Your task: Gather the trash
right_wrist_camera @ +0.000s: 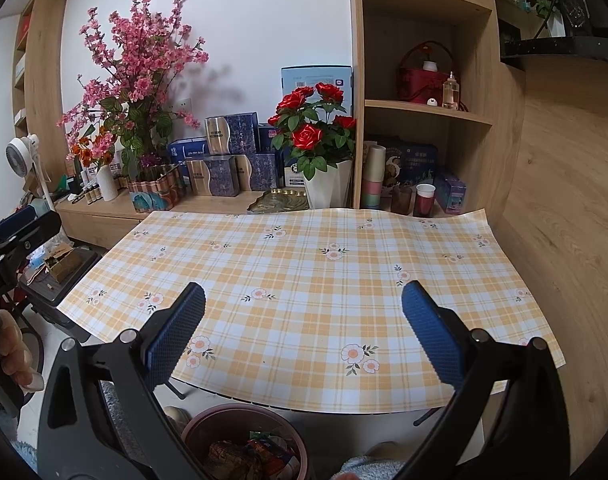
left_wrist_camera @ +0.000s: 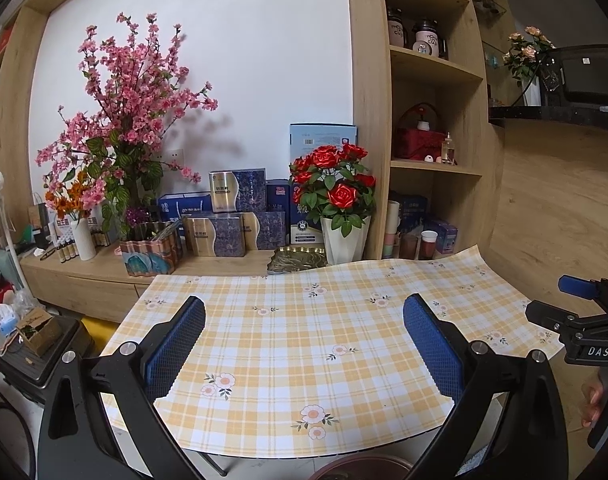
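We hold both the left hand-held gripper (left_wrist_camera: 304, 344) and right hand-held gripper (right_wrist_camera: 303, 338) spread apart above the table (right_wrist_camera: 304, 280), a bin (right_wrist_camera: 244, 440) of wrappers (right_wrist_camera: 256, 456) below its near edge.

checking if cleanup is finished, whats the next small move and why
Probably just draw both back and stop: the checked tablecloth shows no trash, the bin below already holds wrappers, and the left hand-held gripper and right hand-held gripper are open, holding nothing.
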`<state>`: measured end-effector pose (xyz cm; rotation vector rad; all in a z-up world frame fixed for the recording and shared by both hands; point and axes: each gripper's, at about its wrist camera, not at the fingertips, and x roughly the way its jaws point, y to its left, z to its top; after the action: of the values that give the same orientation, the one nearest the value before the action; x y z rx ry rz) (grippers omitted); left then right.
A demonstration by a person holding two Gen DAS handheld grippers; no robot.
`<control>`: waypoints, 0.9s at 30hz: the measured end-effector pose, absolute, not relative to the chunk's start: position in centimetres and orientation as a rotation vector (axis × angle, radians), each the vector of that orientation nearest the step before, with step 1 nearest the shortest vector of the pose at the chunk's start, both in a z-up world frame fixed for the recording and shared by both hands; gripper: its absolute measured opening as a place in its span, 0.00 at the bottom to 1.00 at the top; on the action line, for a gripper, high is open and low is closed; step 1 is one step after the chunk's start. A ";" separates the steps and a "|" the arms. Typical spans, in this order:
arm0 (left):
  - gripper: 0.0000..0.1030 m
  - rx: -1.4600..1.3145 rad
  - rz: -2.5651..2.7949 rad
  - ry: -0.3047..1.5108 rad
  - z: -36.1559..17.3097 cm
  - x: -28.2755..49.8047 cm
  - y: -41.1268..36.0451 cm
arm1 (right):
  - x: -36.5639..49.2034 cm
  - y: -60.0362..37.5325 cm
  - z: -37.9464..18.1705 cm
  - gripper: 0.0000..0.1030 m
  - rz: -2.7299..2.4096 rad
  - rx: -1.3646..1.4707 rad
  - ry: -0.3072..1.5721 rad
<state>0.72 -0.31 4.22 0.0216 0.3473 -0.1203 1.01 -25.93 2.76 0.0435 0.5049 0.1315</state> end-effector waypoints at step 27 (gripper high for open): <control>0.94 0.027 -0.105 0.351 4.1 0.4 0.7 | 1.3 -25.3 2.3 0.94 0.138 0.033 0.511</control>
<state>0.41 0.66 4.09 0.0267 0.3509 -0.1050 1.28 -25.34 2.29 0.0334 0.5112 0.1385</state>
